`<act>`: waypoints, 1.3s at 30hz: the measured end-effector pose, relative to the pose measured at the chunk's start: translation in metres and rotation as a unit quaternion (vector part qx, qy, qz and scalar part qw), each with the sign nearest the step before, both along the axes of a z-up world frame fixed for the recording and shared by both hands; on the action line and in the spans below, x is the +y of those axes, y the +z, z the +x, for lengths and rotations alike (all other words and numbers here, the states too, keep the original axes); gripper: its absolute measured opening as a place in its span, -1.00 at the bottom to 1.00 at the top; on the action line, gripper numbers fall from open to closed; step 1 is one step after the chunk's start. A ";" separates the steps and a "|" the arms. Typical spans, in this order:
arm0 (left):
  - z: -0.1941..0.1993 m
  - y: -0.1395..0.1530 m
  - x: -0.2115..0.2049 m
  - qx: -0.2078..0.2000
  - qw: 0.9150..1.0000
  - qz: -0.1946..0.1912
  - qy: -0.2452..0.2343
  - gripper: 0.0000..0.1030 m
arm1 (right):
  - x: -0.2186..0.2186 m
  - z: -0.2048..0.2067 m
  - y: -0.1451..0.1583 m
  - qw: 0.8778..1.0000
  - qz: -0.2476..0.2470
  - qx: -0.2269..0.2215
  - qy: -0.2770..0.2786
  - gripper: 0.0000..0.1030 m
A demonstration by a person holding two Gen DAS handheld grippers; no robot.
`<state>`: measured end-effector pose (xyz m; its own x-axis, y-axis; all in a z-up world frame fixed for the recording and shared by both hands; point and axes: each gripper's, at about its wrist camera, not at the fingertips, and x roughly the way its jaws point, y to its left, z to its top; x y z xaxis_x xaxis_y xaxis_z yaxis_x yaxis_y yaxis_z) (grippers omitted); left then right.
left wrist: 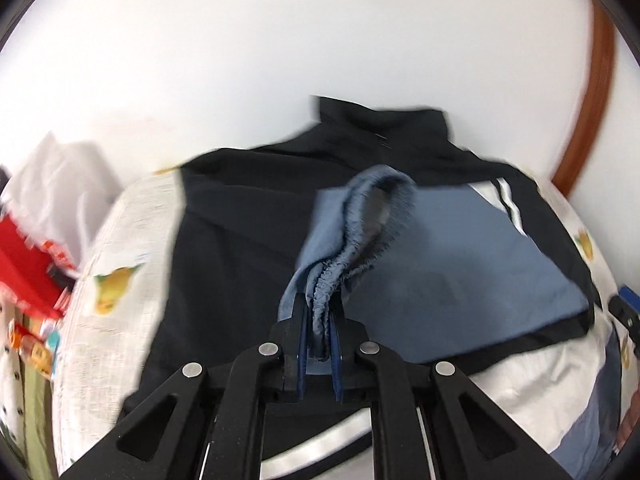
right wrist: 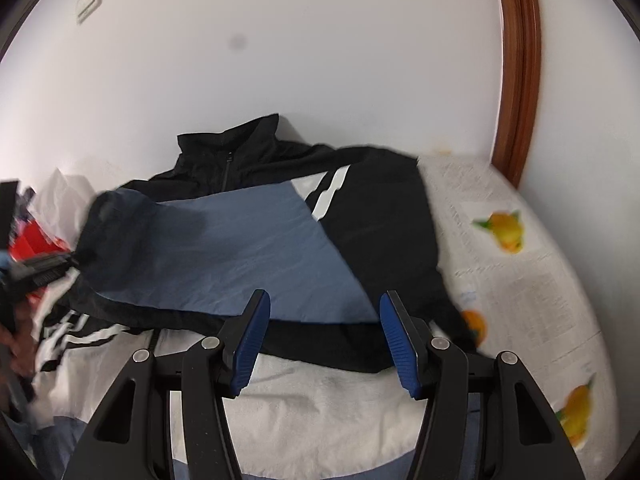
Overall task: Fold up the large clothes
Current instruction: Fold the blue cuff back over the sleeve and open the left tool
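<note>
From the left wrist, the left tool (left wrist: pixel 318 316) pinched the blue cuff (left wrist: pixel 344 264) of the jacket (left wrist: pixel 248 220) spread on the bed (left wrist: pixel 116 240). From the right wrist, the right tool (right wrist: pixel 324 320) hovered agape over the jacket's hem, holding nothing.

Jacket (right wrist: pixel 248 240) lies on bed cover (right wrist: pixel 520 264), collar (right wrist: pixel 228 140) against wall (right wrist: pixel 320 40). Door frame (right wrist: pixel 520 80) right of it; clutter pile (left wrist: pixel 36 240) left.
</note>
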<state>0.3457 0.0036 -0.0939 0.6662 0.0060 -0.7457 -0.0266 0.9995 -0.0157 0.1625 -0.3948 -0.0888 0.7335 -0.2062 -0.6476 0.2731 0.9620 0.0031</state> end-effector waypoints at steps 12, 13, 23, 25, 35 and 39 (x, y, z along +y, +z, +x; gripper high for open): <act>0.002 -0.026 0.081 0.039 0.995 -0.081 0.049 -0.74 | -0.023 0.028 -0.005 0.998 -0.029 0.013 -0.053 0.24; 0.003 -0.028 0.083 0.043 0.995 -0.078 0.052 -0.70 | -0.026 0.031 -0.010 0.998 -0.030 0.018 -0.059 0.26; 0.001 -0.035 0.098 0.050 0.995 -0.056 0.073 -0.61 | -0.037 0.040 -0.044 0.993 -0.025 0.066 -0.091 0.30; -0.002 -0.033 0.101 0.049 0.994 -0.057 0.075 -0.61 | -0.035 0.035 -0.041 0.994 -0.033 0.063 -0.089 0.30; -0.048 0.002 0.096 0.013 0.997 -0.027 0.077 -0.61 | -0.025 -0.014 -0.010 0.996 -0.018 0.059 -0.070 0.30; -0.076 0.013 0.094 0.005 0.997 -0.022 0.068 -0.61 | -0.023 -0.046 0.000 0.996 -0.017 0.044 -0.073 0.30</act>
